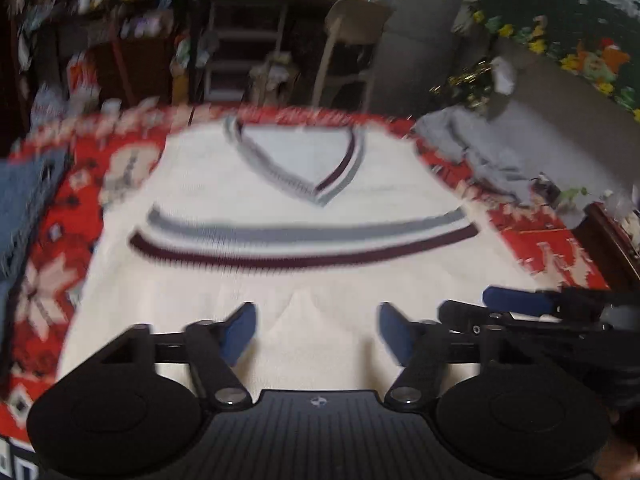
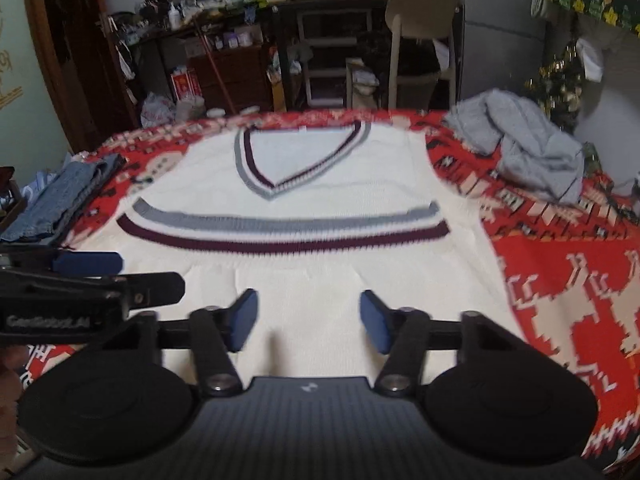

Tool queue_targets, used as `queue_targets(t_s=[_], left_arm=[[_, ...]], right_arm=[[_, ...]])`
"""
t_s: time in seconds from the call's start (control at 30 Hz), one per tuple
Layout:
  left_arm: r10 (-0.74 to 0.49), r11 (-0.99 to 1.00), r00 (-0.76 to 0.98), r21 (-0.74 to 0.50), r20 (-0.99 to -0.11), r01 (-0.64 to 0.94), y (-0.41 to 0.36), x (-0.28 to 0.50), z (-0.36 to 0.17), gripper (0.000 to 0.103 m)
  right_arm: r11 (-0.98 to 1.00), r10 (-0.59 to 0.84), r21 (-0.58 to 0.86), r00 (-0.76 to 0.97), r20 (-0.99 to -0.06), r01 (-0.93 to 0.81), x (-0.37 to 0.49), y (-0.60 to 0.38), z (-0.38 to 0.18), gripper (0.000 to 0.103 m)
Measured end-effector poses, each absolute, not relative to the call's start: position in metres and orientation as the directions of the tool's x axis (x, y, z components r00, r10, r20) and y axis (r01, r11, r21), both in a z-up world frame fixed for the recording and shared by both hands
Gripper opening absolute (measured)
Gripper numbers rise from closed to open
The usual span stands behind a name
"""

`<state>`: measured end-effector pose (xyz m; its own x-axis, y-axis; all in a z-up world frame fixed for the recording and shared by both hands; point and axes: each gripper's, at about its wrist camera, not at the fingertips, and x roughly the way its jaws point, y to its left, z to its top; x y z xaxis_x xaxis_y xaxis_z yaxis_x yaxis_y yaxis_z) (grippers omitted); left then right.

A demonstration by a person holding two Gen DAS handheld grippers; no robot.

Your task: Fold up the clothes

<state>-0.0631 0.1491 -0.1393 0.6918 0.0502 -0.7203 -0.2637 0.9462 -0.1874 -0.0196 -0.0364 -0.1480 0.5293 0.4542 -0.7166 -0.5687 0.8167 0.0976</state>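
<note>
A cream V-neck knit sweater [image 1: 280, 168] with grey and maroon stripes lies flat on a red patterned blanket [image 1: 52, 280], neck at the far side. My left gripper [image 1: 312, 320] hovers over the sweater's near hem. Its blue pads [image 1: 240, 332] stand apart and a small hump of cream cloth rises between them. My right gripper [image 2: 308, 312] is over the same hem of the sweater [image 2: 304, 160], beside the left one. It too is parted, with cloth and a small crease between the pads [image 2: 376, 328]. Each gripper shows at the edge of the other's view.
A crumpled grey garment [image 2: 532, 152] lies at the blanket's far right. Folded blue jeans [image 2: 60, 200] sit at the left edge. Beyond the far edge stand a beige chair [image 2: 420, 40], dark shelves and clutter. Red blanket [image 2: 560, 300] lies bare to the right.
</note>
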Motion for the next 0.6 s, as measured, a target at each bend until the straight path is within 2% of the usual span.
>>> queue_targets(t_s=[0.07,0.13,0.23,0.4,0.47,0.6], left_arm=[[0.036,0.938,0.673,-0.208,-0.739,-0.278,0.153,-0.064,-0.152,0.048],[0.034,0.938,0.669,-0.208,-0.743,-0.278,0.153,-0.067,-0.160,0.044],[0.055,0.953,0.674,-0.162,-0.737,-0.256,0.146,-0.070,-0.162,0.044],[0.052,0.957,0.683,-0.159,-0.729,-0.243,0.146,-0.073,-0.162,0.050],[0.028,0.955,0.692,-0.185,-0.722,-0.231,0.148,-0.073,-0.163,0.057],[0.004,0.952,0.699,-0.210,-0.715,-0.220,0.149,-0.073,-0.164,0.064]], right_arm=[[0.820,0.429,0.080,0.516,-0.741,-0.566,-0.019,-0.029,-0.162,0.039],[0.820,0.414,0.060,0.516,-0.750,-0.569,-0.022,-0.023,-0.173,0.038],[0.813,0.407,0.031,0.531,-0.743,-0.581,-0.029,-0.018,-0.177,0.041],[0.812,0.392,0.005,0.539,-0.745,-0.584,-0.037,-0.020,-0.175,0.043],[0.810,0.387,-0.006,0.543,-0.745,-0.586,-0.045,-0.027,-0.175,0.047],[0.800,0.389,-0.014,0.537,-0.748,-0.599,-0.062,-0.043,-0.174,0.047]])
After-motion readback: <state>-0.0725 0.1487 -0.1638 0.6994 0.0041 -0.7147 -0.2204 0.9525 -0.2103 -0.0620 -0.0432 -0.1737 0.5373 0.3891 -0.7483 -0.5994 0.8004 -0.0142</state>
